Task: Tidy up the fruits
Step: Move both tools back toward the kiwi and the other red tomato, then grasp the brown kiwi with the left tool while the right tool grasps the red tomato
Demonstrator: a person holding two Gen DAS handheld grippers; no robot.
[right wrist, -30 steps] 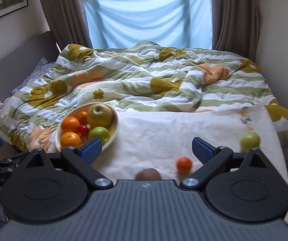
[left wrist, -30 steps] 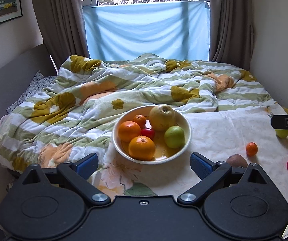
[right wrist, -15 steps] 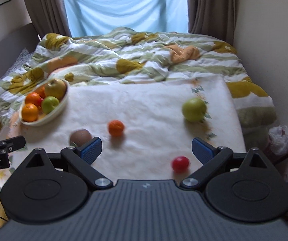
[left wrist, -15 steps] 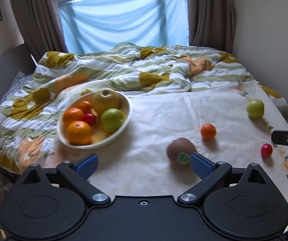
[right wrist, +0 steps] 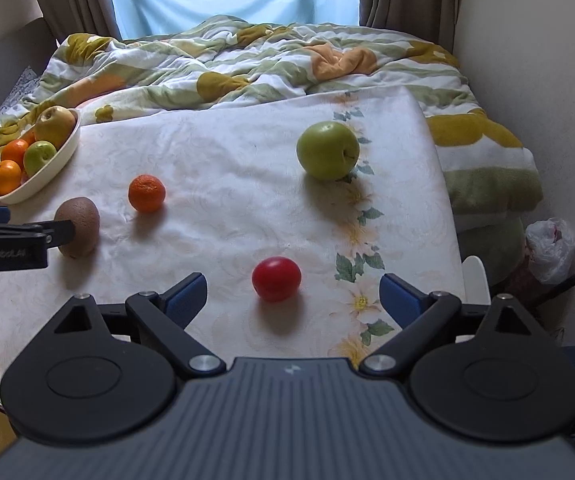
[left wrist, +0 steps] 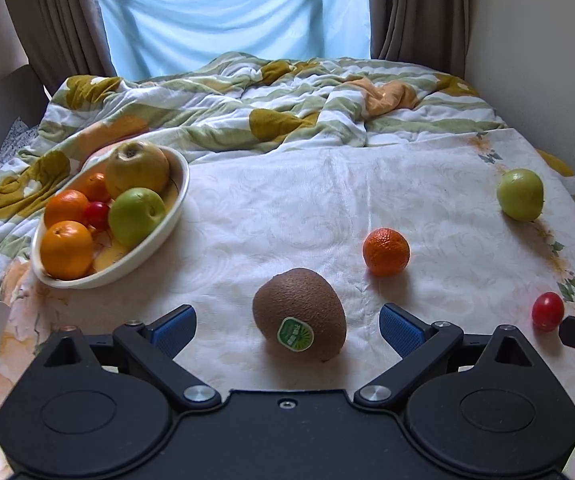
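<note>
Between the left tongs: the kiwi (left wrist: 299, 314) lies dead ahead of the left tongs (left wrist: 287, 324), framed by both blue pads with a gap each side, resting on the white cloth (left wrist: 287, 200) over the bed.
Kiwi axis: its long axis runs roughly across the opening, stickered end facing the camera; judged, a straight push forward and a squeeze would take it.
Left tongs state: wide apart, holding nothing.
Right tongs: the right tongs (right wrist: 293, 296) are also wide and empty, with the red fruit (right wrist: 276, 278) just ahead, slightly left of centre.
Nearer hand: left for the kiwi, right for the red fruit; the mandarin (left wrist: 386, 252) and green apple (right wrist: 327, 150) lie farther out.
Destination: the bowl (left wrist: 159, 236), already holding fruit, sits to the left, well apart from the kiwi.
</note>
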